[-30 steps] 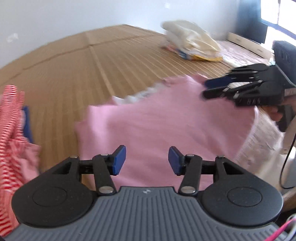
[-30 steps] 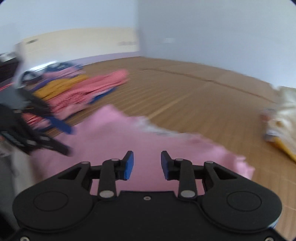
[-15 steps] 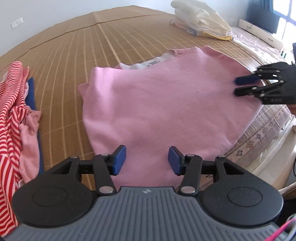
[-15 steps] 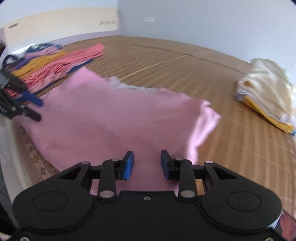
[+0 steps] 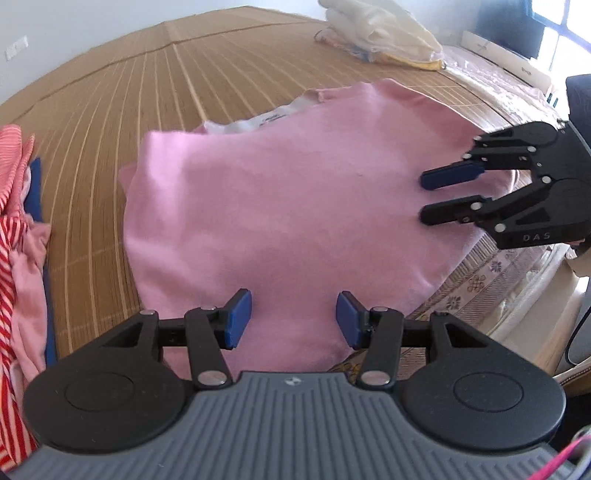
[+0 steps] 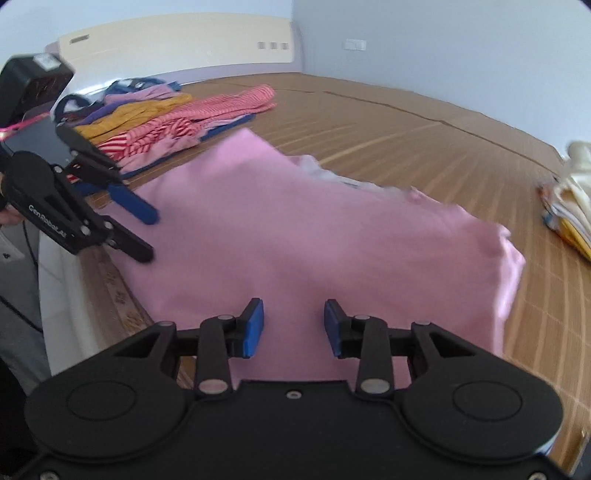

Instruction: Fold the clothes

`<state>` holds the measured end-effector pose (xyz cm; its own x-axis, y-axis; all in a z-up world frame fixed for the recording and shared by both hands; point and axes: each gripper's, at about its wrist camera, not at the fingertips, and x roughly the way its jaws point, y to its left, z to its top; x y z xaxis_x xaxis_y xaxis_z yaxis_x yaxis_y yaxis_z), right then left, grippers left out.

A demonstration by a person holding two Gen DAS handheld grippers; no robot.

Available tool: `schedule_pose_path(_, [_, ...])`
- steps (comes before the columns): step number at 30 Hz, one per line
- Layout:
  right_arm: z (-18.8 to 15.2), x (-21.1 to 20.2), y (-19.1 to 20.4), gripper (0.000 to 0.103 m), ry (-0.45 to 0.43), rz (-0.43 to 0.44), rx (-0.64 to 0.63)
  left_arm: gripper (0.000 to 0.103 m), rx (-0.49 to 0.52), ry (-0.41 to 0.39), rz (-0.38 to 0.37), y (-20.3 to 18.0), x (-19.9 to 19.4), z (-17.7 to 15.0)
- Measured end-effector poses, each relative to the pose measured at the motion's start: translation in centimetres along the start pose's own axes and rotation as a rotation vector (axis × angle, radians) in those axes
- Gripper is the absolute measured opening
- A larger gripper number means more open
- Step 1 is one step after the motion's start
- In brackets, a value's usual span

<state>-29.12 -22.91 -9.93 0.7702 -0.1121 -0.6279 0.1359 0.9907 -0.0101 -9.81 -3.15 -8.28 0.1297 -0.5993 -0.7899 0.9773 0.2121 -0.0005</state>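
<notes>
A pink shirt [image 5: 288, 206] lies folded over on the bamboo mat, a white collar with a label [image 5: 258, 122] showing at its far edge. My left gripper [image 5: 293, 319] hovers open over the shirt's near hem, holding nothing. My right gripper [image 5: 448, 194] reaches in from the right over the shirt's right side, its fingers apart. In the right wrist view the pink shirt [image 6: 314, 236] fills the middle, my right gripper [image 6: 293, 326] is open above its near edge, and my left gripper [image 6: 146, 234] is open over the shirt's left edge.
A heap of striped red, yellow and purple clothes [image 6: 162, 118] lies left of the shirt, its red-striped end [image 5: 14, 236] at the left wrist view's edge. A stack of cream and yellow folded items [image 5: 384, 33] sits at the far right. The patterned mattress edge [image 5: 491, 273] drops off nearby.
The shirt has settled flat on the mat after moving. Both grippers stayed open; the right one moved in over the shirt's right side, and the left one drew nearer in the right wrist view.
</notes>
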Motion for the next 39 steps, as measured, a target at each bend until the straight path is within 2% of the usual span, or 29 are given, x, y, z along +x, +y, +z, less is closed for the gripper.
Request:
schedule_pose_path(5, [-2.0, -2.4, -2.7, 0.038, -0.002, -0.104, 0.088, 0.058, -0.030, -0.003, 0.017, 1.2, -0.1, -0.5])
schedule_pose_path(8, [-2.7, -3.5, -3.6, 0.038, -0.018, -0.138, 0.128, 0.058, -0.042, -0.006, 0.021, 1.6, -0.3, -0.8])
schedule_pose_path(13, [-1.7, -3.2, -2.7, 0.040, -0.062, -0.122, 0.122, 0.058, -0.051, -0.009, 0.031, 1.6, -0.9, -0.8])
schedule_pose_path(16, [-0.4, -1.8, -1.4, 0.042, -0.087, -0.054, 0.094, 0.058, -0.034, -0.030, 0.020, 0.9, -1.3, -0.4])
schedule_pose_path(21, [0.8, 0.9, 0.6, 0.042, -0.058, 0.024, 0.029, 0.059, -0.017, -0.020, -0.004, -0.1, -0.6, -0.2])
schedule_pose_path(26, [0.1, 0.9, -0.3, 0.043, -0.031, -0.013, 0.046, 0.059, -0.026, -0.011, 0.003, 0.5, -0.4, -0.7])
schedule_pose_path(32, [-1.2, -0.9, -2.8, 0.043, -0.033, -0.102, 0.122, 0.059, -0.055, -0.016, 0.018, 2.1, -1.0, -1.4])
schedule_pose_path(39, [-1.1, -1.4, -2.7, 0.045, -0.025, -0.137, 0.100, 0.059, -0.069, -0.023, 0.030, 2.7, -1.8, -1.8])
